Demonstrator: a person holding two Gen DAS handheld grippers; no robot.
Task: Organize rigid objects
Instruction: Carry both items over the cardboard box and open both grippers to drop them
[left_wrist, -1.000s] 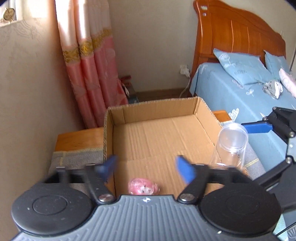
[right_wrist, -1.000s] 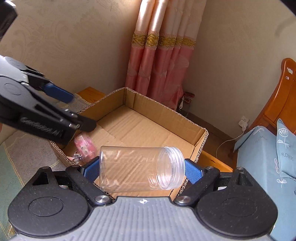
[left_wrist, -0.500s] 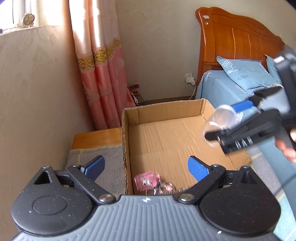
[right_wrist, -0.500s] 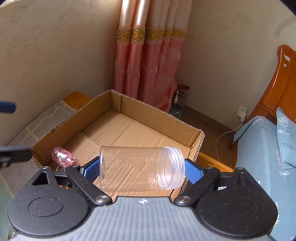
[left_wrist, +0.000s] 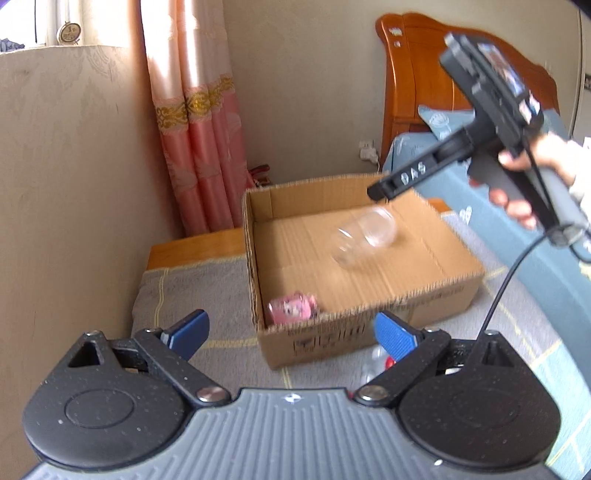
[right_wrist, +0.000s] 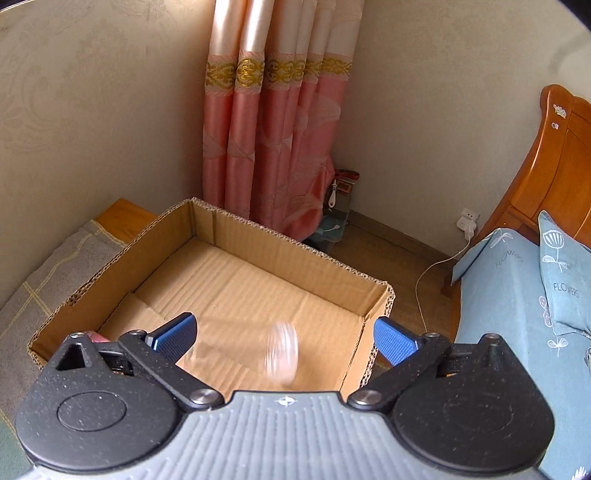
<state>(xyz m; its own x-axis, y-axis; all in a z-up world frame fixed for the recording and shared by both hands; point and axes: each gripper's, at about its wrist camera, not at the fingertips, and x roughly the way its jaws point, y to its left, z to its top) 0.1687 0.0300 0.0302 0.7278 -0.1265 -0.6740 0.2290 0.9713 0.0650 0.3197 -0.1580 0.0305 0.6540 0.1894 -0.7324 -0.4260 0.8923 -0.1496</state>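
Note:
An open cardboard box (left_wrist: 332, 341) stands on a grey blanket. A clear plastic jar (left_wrist: 365, 240), blurred, is in the air over the box floor, below the right gripper's finger (left_wrist: 413, 175). In the right wrist view the jar (right_wrist: 282, 350) is a blur between and below the pads, touching neither. My right gripper (right_wrist: 284, 332) is opening above the box (right_wrist: 277, 251). A pink toy (left_wrist: 291, 310) lies in the box's near left corner. My left gripper (left_wrist: 290, 328) is open and empty, in front of the box's near wall.
A small clear and red object (left_wrist: 384, 363) lies on the grey blanket (left_wrist: 177, 284) by the box's front. A bed with blue bedding (right_wrist: 509, 295) and a wooden headboard is on the right. A pink curtain (right_wrist: 273, 147) and walls close off the far side.
The jar has left the right gripper's pads and is dropping toward the box floor as the jaws widened. My left gripper has drawn back from over the box to in front of it.

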